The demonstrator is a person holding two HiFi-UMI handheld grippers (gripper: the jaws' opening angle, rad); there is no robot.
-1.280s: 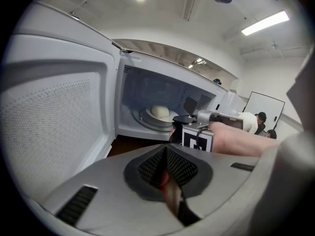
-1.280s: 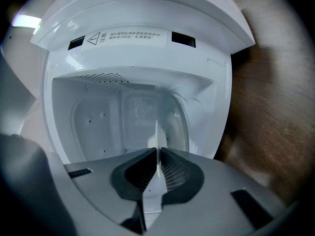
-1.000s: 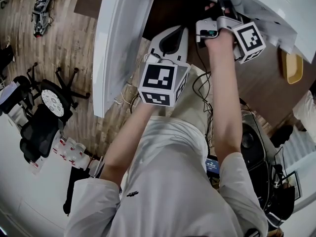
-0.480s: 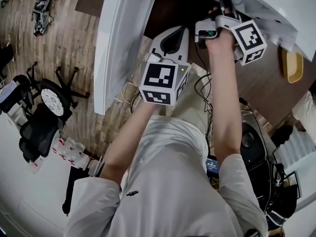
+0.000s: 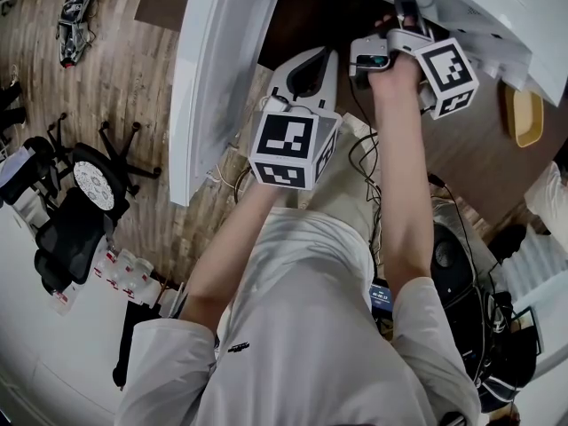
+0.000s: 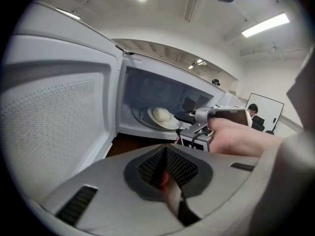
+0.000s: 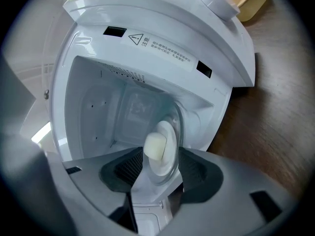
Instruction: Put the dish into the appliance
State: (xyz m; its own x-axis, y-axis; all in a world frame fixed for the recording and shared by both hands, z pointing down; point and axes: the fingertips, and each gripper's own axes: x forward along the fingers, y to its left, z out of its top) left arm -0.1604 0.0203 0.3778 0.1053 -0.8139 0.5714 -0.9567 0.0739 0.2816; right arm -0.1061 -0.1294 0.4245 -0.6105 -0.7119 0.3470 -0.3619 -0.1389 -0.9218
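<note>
The dish (image 7: 167, 154), a pale lump on it, lies on the glass turntable (image 7: 178, 127) inside the microwave (image 7: 162, 38), whose door (image 5: 213, 69) is swung open. The right gripper (image 7: 160, 173) reaches into the microwave's mouth. Its jaws have just been opening and stand wide, the dish between them but not gripped. The left gripper (image 6: 165, 154) hangs just outside the microwave, jaws pressed together.

A yellow tray (image 5: 527, 116) lies on the brown table (image 5: 470, 162); a black office chair (image 5: 89, 185) stands well apart on the plank floor (image 5: 133, 78).
</note>
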